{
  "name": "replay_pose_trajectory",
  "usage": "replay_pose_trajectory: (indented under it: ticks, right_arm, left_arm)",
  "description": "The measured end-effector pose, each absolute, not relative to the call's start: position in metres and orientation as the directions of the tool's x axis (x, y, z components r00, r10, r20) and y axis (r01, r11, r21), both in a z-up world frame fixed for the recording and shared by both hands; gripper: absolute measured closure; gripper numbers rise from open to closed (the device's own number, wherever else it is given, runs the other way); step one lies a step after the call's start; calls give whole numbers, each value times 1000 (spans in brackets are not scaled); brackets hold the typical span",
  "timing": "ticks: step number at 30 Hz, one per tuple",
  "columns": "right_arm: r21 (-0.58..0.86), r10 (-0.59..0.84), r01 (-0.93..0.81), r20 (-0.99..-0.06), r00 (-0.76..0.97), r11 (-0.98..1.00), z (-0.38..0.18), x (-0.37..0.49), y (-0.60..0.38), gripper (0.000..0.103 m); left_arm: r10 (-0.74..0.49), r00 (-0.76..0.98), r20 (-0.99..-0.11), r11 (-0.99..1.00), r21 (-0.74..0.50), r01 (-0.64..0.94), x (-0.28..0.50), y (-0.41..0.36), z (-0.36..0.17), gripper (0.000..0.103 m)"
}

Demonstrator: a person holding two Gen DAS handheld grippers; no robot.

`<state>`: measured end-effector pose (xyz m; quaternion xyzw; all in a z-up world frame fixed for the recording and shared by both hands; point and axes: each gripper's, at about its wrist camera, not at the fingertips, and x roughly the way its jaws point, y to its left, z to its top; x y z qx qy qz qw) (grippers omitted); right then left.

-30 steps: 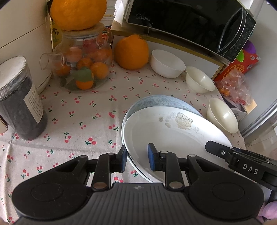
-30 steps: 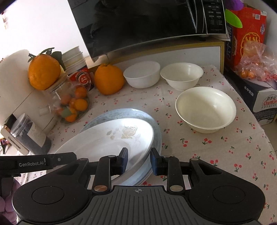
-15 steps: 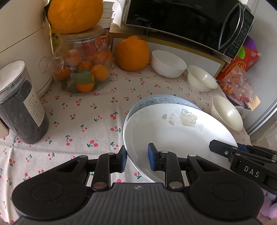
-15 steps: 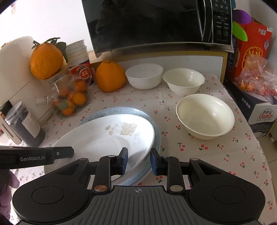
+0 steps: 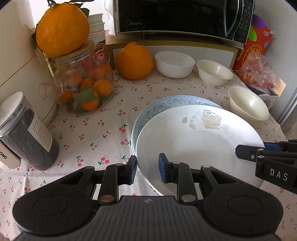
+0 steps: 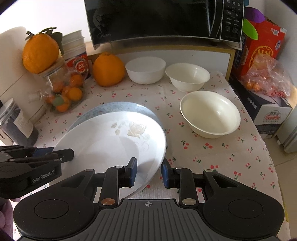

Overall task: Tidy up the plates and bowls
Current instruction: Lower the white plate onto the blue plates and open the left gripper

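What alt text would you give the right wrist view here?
The right tool straddles the near rim of a white rose-print plate, which sits over a blue-patterned plate, while the left tool reaches onto its opposite edge. Three white bowls stand on the cherry-print tablecloth beyond, before a microwave.

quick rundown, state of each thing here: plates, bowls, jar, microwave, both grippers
white rose plate: tilted, held at both rims above the blue plate
blue-patterned plate: flat on the tablecloth
three bowls: upright, empty, unstacked
glass jar: lidded, orange on top
microwave: door shut
left gripper: shut on the rim
right gripper: shut on the rim
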<state>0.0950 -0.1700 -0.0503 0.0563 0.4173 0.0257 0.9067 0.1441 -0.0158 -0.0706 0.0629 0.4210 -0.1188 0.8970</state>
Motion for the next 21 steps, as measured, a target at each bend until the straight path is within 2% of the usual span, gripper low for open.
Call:
replay_pose_trajectory:
  ticks: [8, 21]
  right_arm:
    - [61, 39, 14, -778, 627, 998, -47, 94, -162, 75]
    - [-39, -23, -10, -763, 646, 999, -52, 103, -150, 75]
  left_arm:
    - [-110, 639, -762, 954, 99, 282, 140, -27, -71, 80]
    - [-85, 657, -749, 957, 122, 262, 144, -28, -75, 80]
